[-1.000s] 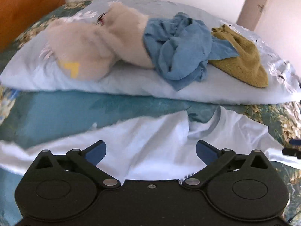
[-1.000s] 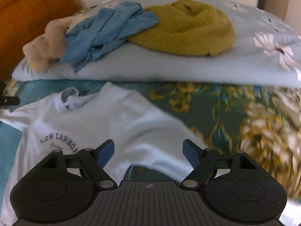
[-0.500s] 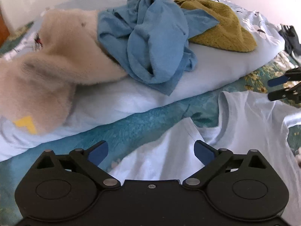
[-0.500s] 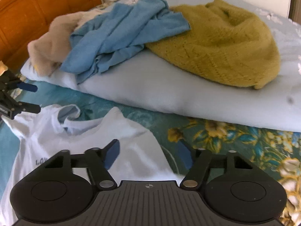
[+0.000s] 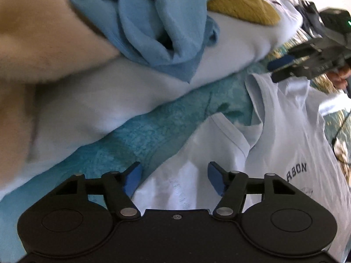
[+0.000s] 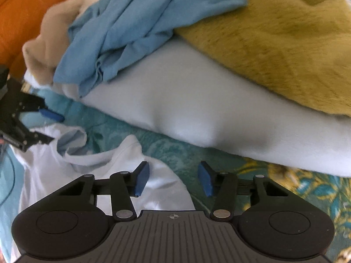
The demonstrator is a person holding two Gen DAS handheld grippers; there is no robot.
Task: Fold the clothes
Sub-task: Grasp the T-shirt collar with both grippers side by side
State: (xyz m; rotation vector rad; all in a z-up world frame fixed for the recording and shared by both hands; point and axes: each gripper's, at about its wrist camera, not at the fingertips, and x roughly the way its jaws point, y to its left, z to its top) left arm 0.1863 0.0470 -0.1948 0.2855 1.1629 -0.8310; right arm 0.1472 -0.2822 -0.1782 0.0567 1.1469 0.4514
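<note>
Both grippers sit low over the shoulders of the pale white cotton T-shirt with dark printed lettering [image 5: 291, 144], one at each side of the neckline — this reads as lining up a two-point pinch at the shoulders, either to straighten the shirt flat or to start a fold; the frames don't settle which. The left gripper [image 5: 174, 180] has its blue-padded jaws spread wide, holding nothing, with the shirt's shoulder edge right under the gap. The right gripper [image 6: 173, 179] is likewise spread and empty, hovering over the other shoulder edge where cloth meets the teal floral bedspread [image 6: 285, 179]. The next move calls for each jaw pair to drop onto a shoulder seam and close on cloth only, not the bedspread beneath, both at matching height so the shirt lifts evenly. The shirt lies face up on the bedspread, collar toward the pale blue pillow [image 6: 197, 109], neckline rumpled, one sleeve possibly bunched — motion blur makes that hard to call. On the pillow sit a crumpled blue garment [image 5: 158, 22], a mustard knit sweater [image 6: 285, 43] and a beige fluffy garment [image 5: 39, 32], all unfolded.
</note>
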